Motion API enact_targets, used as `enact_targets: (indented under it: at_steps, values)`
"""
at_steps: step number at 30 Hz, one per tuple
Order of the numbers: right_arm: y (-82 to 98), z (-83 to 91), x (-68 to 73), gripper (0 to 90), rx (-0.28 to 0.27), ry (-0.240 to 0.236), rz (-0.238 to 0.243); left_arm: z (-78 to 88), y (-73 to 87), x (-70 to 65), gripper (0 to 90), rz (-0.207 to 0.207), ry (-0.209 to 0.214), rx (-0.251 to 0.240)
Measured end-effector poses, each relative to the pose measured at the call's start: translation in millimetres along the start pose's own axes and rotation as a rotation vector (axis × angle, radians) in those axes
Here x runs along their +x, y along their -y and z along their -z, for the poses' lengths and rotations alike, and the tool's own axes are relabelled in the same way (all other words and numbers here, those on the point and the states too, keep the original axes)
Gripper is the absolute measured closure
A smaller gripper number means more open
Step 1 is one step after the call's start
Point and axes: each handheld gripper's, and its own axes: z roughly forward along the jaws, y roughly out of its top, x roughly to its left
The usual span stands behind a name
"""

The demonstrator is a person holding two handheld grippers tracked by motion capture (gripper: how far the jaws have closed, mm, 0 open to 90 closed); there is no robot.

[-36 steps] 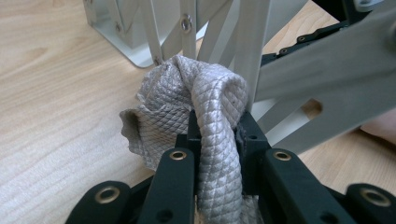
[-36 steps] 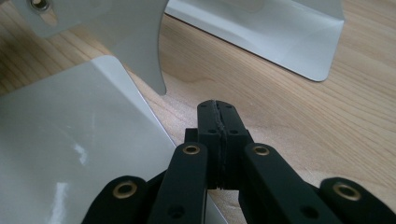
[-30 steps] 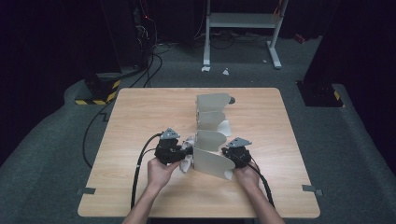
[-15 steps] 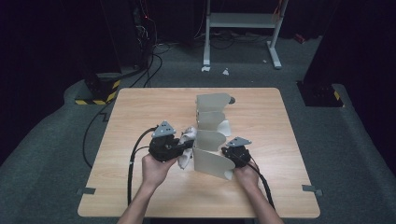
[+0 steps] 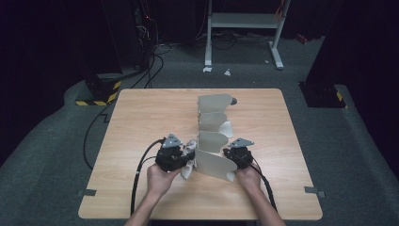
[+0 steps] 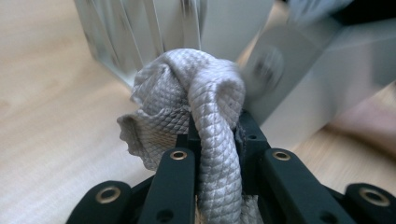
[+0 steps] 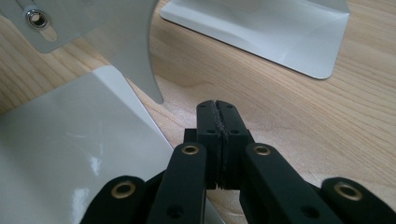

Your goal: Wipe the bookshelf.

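High view: our left gripper [image 5: 181, 157] pinches the cloth [image 6: 196, 107] against the rack [image 5: 214, 160] to wipe it, while our right gripper [image 5: 234, 154], jaws pressed together, steadies the rack.

A dark lab or recording studio: a lone wooden surface [image 5: 141, 113] sits on grey carpet [image 5: 56, 141], black-and-yellow hazard tape [image 5: 96, 101] marks a stand base, cables [image 5: 150, 56] trail across the floor, black drapes hang behind.
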Motion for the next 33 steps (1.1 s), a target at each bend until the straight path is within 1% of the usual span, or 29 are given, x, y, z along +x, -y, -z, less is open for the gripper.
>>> enact_targets:
  at_steps: [1, 3, 5, 7, 8, 9, 11, 12, 13, 14, 15, 17, 19, 20, 22, 23, 24, 26, 28, 30, 33]
  values:
    - [0.0, 0.0, 0.1, 89.6, 0.0, 0.001, -0.001, -4.4, 2.1, 0.6, 79.4, 0.005, 0.003, 0.013]
    - [-0.1, -0.1, -0.7, 89.6, -0.001, -0.002, -0.006, -12.7, 5.3, 1.6, 79.4, 0.001, -0.006, 0.039]
    - [0.0, 0.0, -1.4, 89.6, 0.0, -0.007, -0.014, -17.7, 8.0, 3.1, 79.3, 0.002, -0.005, 0.05]
    - [0.0, 0.0, -1.3, 89.4, 0.0, -0.006, -0.012, -19.8, 10.7, 4.0, 79.3, 0.01, 0.0, 0.053]
    - [0.0, 0.0, -0.9, 88.5, 0.0, -0.005, -0.01, -21.3, 12.3, 4.1, 79.3, 0.005, -0.007, 0.063]
    - [-0.1, 0.0, -0.8, 87.8, -0.002, -0.006, -0.005, -24.7, 14.5, 4.4, 79.3, -0.001, -0.022, 0.085]
    - [0.0, 0.0, -0.6, 87.4, -0.001, -0.009, -0.006, -35.3, 22.2, 7.0, 79.3, 0.003, -0.022, 0.139]
    - [0.0, 0.1, -0.9, 87.5, -0.001, -0.01, -0.006, -41.1, 26.4, 8.3, 79.4, 0.011, -0.027, 0.154]
    - [0.0, 0.1, -1.3, 87.7, -0.001, -0.012, -0.009, -45.8, 29.8, 10.1, 79.4, 0.025, -0.018, 0.165]
    - [0.0, 0.2, -1.6, 87.9, -0.001, -0.014, -0.012, -48.7, 32.3, 11.7, 79.4, 0.036, -0.009, 0.165]
    - [0.1, 0.3, -1.3, 88.0, 0.0, -0.012, -0.015, -50.3, 33.6, 11.8, 79.5, 0.047, -0.007, 0.157]
    - [0.0, 0.3, -1.2, 87.6, 0.0, -0.011, -0.01, -50.1, 32.7, 12.7, 79.4, 0.046, -0.005, 0.153]
    - [0.4, 0.8, -3.5, 85.8, -0.001, -0.034, -0.028, -46.2, 30.6, 15.0, 79.4, 0.05, -0.003, 0.139]
    - [0.4, 2.0, -5.1, 85.4, 0.007, -0.037, -0.034, -42.1, 29.4, 16.5, 79.4, 0.05, -0.008, 0.125]
    - [0.7, 5.8, -8.0, 85.4, 0.023, -0.009, -0.039, -32.2, 26.9, 18.5, 79.5, 0.057, -0.009, 0.086]
    - [1.4, 8.4, -10.0, 85.4, 0.02, 0.002, -0.043, -27.1, 25.0, 18.5, 79.5, 0.06, -0.008, 0.071]
    - [2.1, 10.8, -11.6, 85.4, 0.022, 0.013, -0.046, -22.4, 22.3, 17.6, 79.5, 0.049, -0.012, 0.058]
    - [4.0, 12.3, -14.9, 85.3, 0.036, 0.033, -0.038, -13.4, 15.3, 14.6, 79.5, 0.037, -0.005, 0.021]
    - [6.0, 13.0, -16.4, 85.5, 0.042, 0.036, -0.038, -5.9, 6.3, 11.4, 79.5, 0.016, -0.003, -0.006]
    - [6.5, 13.3, -16.4, 85.6, 0.039, 0.044, -0.026, -0.4, -2.6, 8.6, 79.5, 0.002, 0.005, -0.032]
    - [8.0, 12.7, -14.4, 85.7, 0.027, 0.055, 0.006, 6.3, -13.0, 6.2, 79.5, -0.019, 0.014, -0.068]
